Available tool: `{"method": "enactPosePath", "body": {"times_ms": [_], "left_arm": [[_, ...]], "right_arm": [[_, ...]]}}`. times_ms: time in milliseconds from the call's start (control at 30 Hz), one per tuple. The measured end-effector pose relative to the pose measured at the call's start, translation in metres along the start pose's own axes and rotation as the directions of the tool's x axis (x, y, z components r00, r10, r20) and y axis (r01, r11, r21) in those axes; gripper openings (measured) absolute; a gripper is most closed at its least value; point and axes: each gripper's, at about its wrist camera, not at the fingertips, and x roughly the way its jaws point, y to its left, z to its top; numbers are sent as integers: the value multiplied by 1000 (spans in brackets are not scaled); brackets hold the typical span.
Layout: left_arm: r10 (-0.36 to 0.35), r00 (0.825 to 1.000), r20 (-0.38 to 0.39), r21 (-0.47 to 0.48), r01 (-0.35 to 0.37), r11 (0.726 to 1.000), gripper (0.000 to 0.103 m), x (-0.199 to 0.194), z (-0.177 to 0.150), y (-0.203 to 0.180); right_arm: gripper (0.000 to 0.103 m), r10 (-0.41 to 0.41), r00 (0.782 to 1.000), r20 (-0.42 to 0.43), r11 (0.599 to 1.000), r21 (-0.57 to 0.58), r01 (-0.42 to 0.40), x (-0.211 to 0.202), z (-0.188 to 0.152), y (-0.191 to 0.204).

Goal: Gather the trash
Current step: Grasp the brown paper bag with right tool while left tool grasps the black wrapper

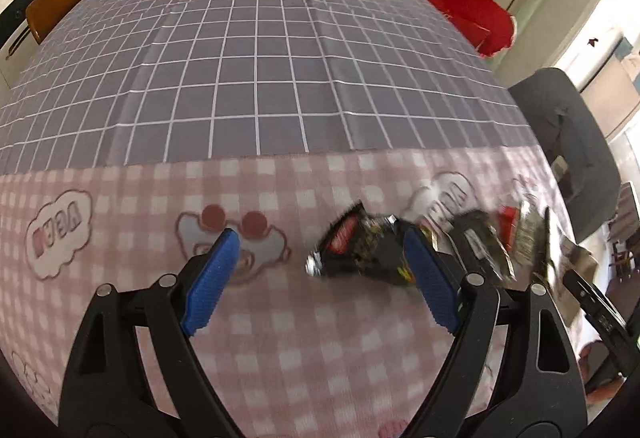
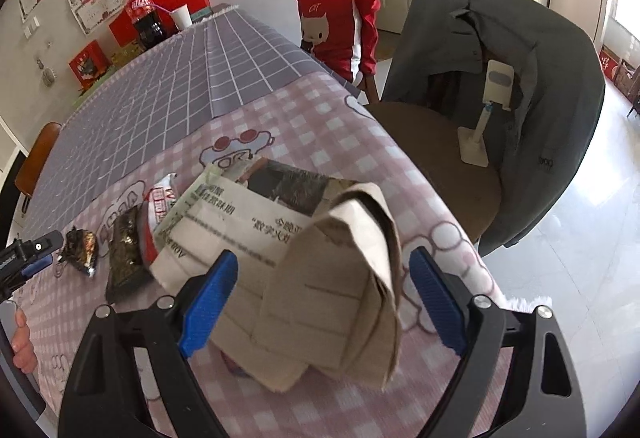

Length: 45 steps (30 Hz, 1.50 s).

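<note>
Your left gripper (image 1: 320, 274) is spread wide above the pink gingham blanket (image 1: 120, 318), with nothing between its blue pads (image 1: 212, 282). A crumpled black snack wrapper (image 1: 360, 250) with red print lies on the blanket just inside the right-hand pad and appears to touch its tip; the frame is motion-blurred there, so contact cannot be confirmed. Further right lies a cluster of more wrappers (image 1: 496, 238), dark and red-white, near the table edge.

Your right gripper (image 2: 324, 298) is also spread wide, clamping nothing. Between its pads (image 2: 208, 302) stands a folded newspaper box (image 2: 332, 298), open side tilted toward the camera, resting on the blanket close to the table's right edge. Neither pad touches it as far as can be seen. To the left of the box lie a red-white wrapper (image 2: 160, 214), a flat dark wrapper (image 2: 126, 258) and the crumpled black wrapper (image 2: 82, 250), set side by side. The left gripper's tip shows at the far left, just beside that last wrapper.

A grey grid tablecloth (image 2: 160, 86) covers the far part of the table. A cola bottle (image 2: 144, 14) and paper cup (image 2: 182, 16) stand at its far end.
</note>
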Motion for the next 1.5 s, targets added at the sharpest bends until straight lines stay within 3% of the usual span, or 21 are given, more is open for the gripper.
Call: {"method": "enactPosePath", "body": {"times_ms": [67,100,167,200,233,300,400,667,900,967,1067,1400,1467,1500], "left_arm": [[24,1000,-15,-13,-25,1000,81,11,3,2],[28,999,-23,-9,-28,1000,74,15,3,2],[20,1000,8,51,-20,998,45,14,1,-4],[-22,1000,1,53,22,998,28,13,1,-5],[-52,999,-7,40,52,998,25,12,1,-5],[-37,999,16,63,36,997,12,9,-1,-9],[-30,999,23,72,28,997,6,6,-4,-13],[-57,996,64,82,52,995,1,-23,-11,-22],[-132,981,141,159,109,981,1,-58,-17,-44],[-153,980,128,198,126,972,8,-57,-18,-46],[-156,985,69,249,135,959,85,-45,-21,-46],[-27,1000,-2,351,26,936,85,11,-26,-54],[-28,1000,-9,375,29,927,84,17,-28,-55],[-25,999,25,398,13,917,75,17,-29,-58]], "right_arm": [[86,-2,1000,-4,1000,7,2,3,2,0],[86,-8,1000,-5,1000,11,8,5,3,0],[84,-20,1000,-5,1000,14,20,8,3,-1],[70,-29,1000,4,1000,7,29,8,3,0],[51,-45,999,12,999,-1,45,8,3,1],[45,-55,998,17,998,4,55,4,3,-1],[41,-37,999,33,999,19,36,-3,2,-7],[40,-34,994,105,998,46,30,-45,-7,-24],[40,-47,988,149,997,75,36,-79,-20,-42],[40,-43,987,154,996,79,31,-86,-24,-45],[40,-36,987,154,997,78,25,-92,-29,-50],[40,-17,993,120,998,66,9,-79,-35,-42],[40,-11,994,111,998,57,5,-74,-35,-39],[40,-11,994,108,998,55,5,-72,-34,-38]]}}
